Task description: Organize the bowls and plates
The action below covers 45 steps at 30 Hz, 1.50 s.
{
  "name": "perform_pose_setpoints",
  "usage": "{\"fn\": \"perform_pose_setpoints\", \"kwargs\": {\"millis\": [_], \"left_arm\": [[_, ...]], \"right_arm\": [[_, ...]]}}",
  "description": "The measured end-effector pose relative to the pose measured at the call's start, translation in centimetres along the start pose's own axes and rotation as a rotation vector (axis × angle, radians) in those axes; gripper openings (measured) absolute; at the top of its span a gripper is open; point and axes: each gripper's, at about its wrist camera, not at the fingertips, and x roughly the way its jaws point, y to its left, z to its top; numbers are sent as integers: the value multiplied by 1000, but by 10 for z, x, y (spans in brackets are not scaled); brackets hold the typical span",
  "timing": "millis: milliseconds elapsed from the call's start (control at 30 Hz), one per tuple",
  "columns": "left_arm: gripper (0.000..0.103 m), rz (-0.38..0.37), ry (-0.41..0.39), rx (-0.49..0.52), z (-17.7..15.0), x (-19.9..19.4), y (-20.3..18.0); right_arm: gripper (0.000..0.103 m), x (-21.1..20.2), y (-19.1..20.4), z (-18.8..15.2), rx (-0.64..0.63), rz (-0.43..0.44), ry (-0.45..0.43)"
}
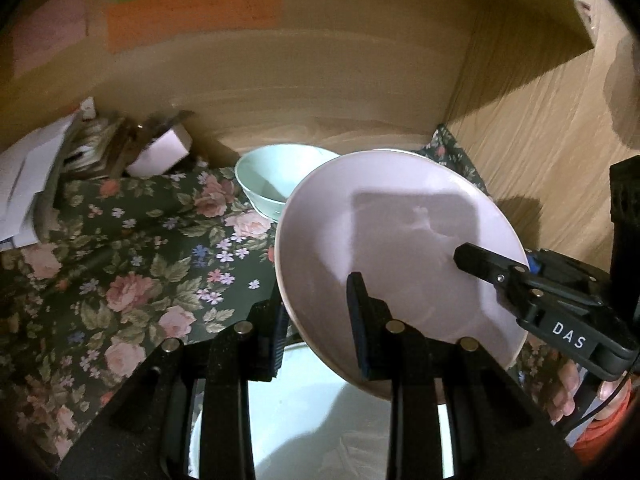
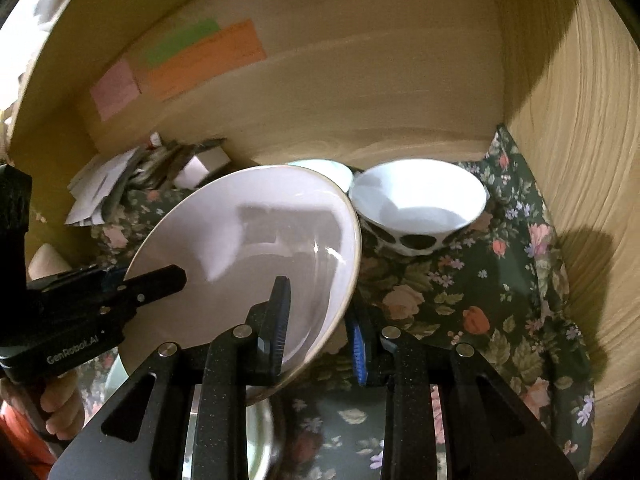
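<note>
plate: pale pink plate (image 1: 400, 248) (image 2: 248, 256), shallow and glossy, tilted up off the surface, held in the air between both grippers over the floral cloth.
handling: judged stiff ceramic, moderately heavy, glazed and slippery, chips if knocked; the rim is the only place to pinch, so grip opposite edges and keep it level.
left hand-held gripper: (image 1: 320, 332) clamps the plate's near-left rim, one finger over the face, the other under it.
right hand-held gripper: (image 2: 320, 332) pinches the opposite rim, one finger on the face, blue-padded finger behind it; in the left view it comes in from the right (image 1: 520, 280).
slip risk: judged, the small pads on glaze give little hold, so a sudden tilt could let it slide out.
bowls: mint green bowl (image 1: 276, 180) upright just behind the plate; white bowl with dark spots (image 2: 420, 208) upright beside it on the right, near the plate rim, contact cannot be told.
below: a shiny metal dish (image 1: 320, 420) lies under the plate at the near edge, partly hidden.
surface: floral cloth (image 1: 140, 272) covers the desk inside a wooden cubby (image 2: 580, 160).
clutter: paper stack and small box (image 1: 60, 168) at back left, well apart.
wall: coloured sticky notes (image 2: 192, 60) on the back panel.
</note>
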Motion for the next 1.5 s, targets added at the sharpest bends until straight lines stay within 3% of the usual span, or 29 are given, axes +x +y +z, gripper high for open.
{"fn": "perform_pose_setpoints", "kwargs": {"millis": [667,1500], "left_arm": [[28,89,-92,-75,-51,-95,56],[28,220,-82,-229,-126,-153,150]], "right_arm": [[24,-22,87,-15,-95,106,-45],[24,10,195,-44,-228,262,54]]}}
